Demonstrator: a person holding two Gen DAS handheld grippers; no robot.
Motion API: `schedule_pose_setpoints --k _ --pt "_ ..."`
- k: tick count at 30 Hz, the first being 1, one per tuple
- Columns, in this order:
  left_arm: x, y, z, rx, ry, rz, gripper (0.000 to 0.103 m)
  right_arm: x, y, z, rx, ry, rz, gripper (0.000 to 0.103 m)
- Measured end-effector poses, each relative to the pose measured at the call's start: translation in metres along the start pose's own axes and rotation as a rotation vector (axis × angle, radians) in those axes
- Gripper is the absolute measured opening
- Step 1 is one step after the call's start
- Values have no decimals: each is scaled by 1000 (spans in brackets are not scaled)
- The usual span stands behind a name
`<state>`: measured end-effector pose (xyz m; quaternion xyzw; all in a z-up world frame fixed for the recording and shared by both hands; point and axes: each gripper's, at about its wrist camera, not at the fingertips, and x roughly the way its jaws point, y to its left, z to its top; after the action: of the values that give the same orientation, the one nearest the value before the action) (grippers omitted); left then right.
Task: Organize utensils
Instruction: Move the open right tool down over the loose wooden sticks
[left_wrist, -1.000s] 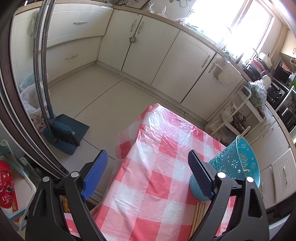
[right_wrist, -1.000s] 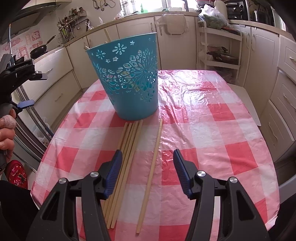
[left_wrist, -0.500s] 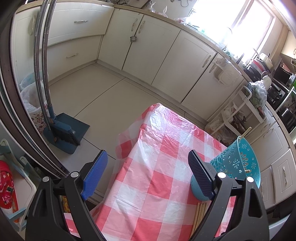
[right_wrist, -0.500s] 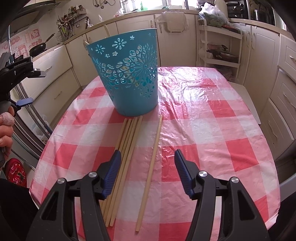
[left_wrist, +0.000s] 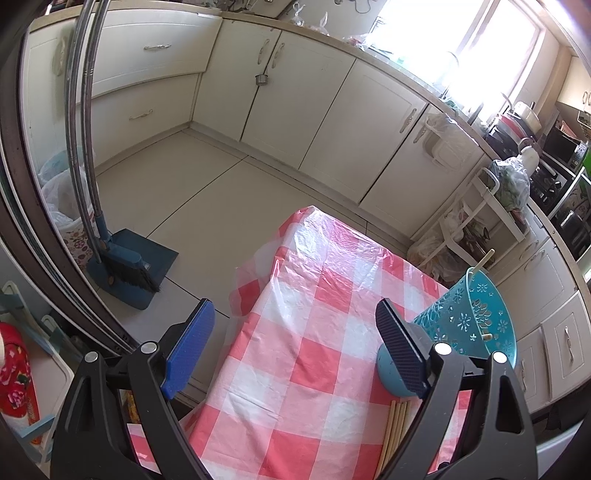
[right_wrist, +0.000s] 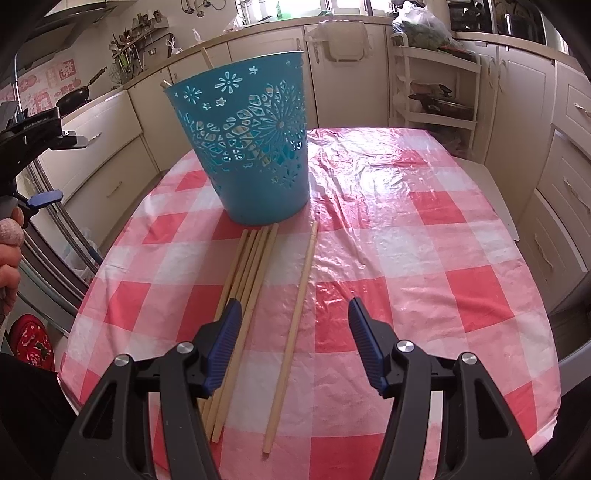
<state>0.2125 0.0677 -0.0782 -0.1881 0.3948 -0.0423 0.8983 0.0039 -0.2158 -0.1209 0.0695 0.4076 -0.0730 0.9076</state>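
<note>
The table (right_wrist: 424, 236) is covered by a glossy, wrinkled plastic sheet over red-and-white checked cloth. The bin (right_wrist: 255, 155) is made of smooth teal plastic, pierced with flower cut-outs. The chopsticks (right_wrist: 247, 280) are seen as pale, matt wood. Ribbed blue pads (right_wrist: 225, 345) are fitted to matt black plastic gripper frames with shiny metal pins. The cabinets (left_wrist: 325, 107) are finished in smooth cream with metal handles.

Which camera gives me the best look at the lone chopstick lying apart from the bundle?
Right wrist: the single chopstick lies fully visible on the tablecloth. The left wrist view shows only bundle ends.
</note>
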Motion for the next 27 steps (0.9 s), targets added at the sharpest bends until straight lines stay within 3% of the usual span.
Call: schedule_pose_setpoints --k 27 --pt "2 -12 -2 47 26 17 85 7 -12 -9 39 21 10 58"
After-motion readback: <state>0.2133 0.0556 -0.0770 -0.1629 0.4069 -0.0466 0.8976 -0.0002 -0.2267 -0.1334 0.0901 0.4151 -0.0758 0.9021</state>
